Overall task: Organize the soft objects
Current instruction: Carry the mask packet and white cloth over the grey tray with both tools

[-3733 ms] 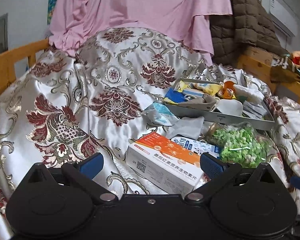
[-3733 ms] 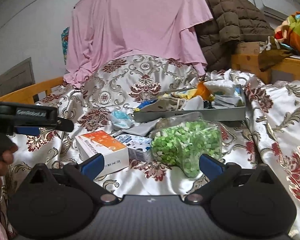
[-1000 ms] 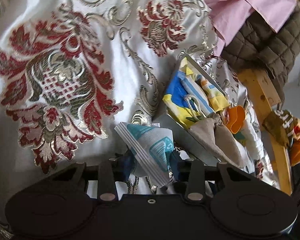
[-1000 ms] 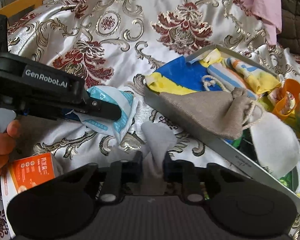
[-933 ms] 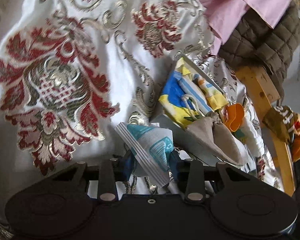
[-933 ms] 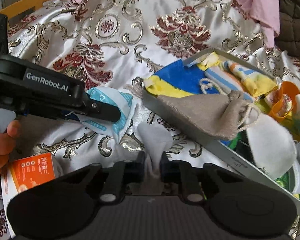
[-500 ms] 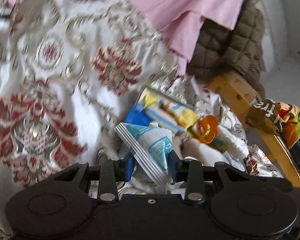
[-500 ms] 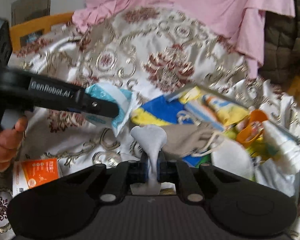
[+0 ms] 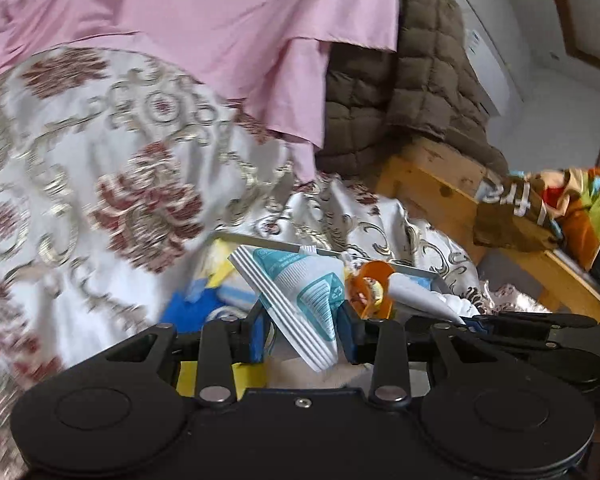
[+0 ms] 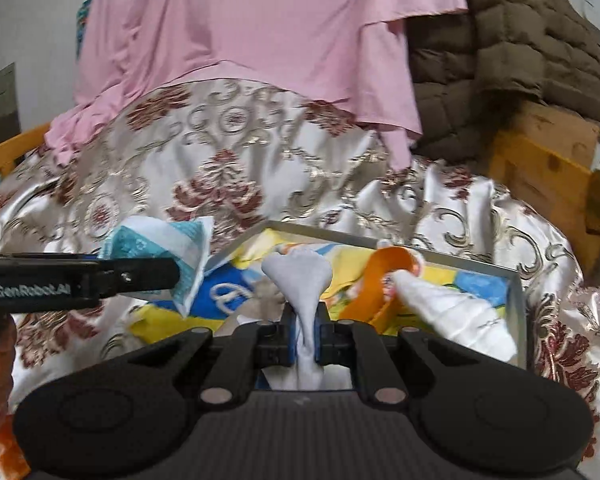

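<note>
My left gripper (image 9: pixel 303 334) is shut on a white and teal tissue packet (image 9: pixel 300 292) and holds it above the near left end of the grey tray (image 9: pixel 268 243). The packet also shows in the right wrist view (image 10: pixel 168 256), held in the left gripper (image 10: pixel 172 274). My right gripper (image 10: pixel 304 338) is shut on a pale grey sock (image 10: pixel 300 280) and holds it over the tray (image 10: pixel 516 300). The tray is full of soft things: blue and yellow cloth (image 10: pixel 236 292), an orange item (image 10: pixel 380 280), a white cloth (image 10: pixel 452 312).
The tray rests on a cream and red brocade cover (image 10: pixel 220 168). A pink sheet (image 10: pixel 260 28) and a brown quilted jacket (image 10: pixel 512 48) hang behind. A wooden frame (image 9: pixel 452 200) stands at the right. An orange box corner (image 10: pixel 8 452) lies at the lower left.
Both grippers have risen and moved toward the tray, each with its item. The sock and the packet now hang over the tray's contents. The views have tilted up.
</note>
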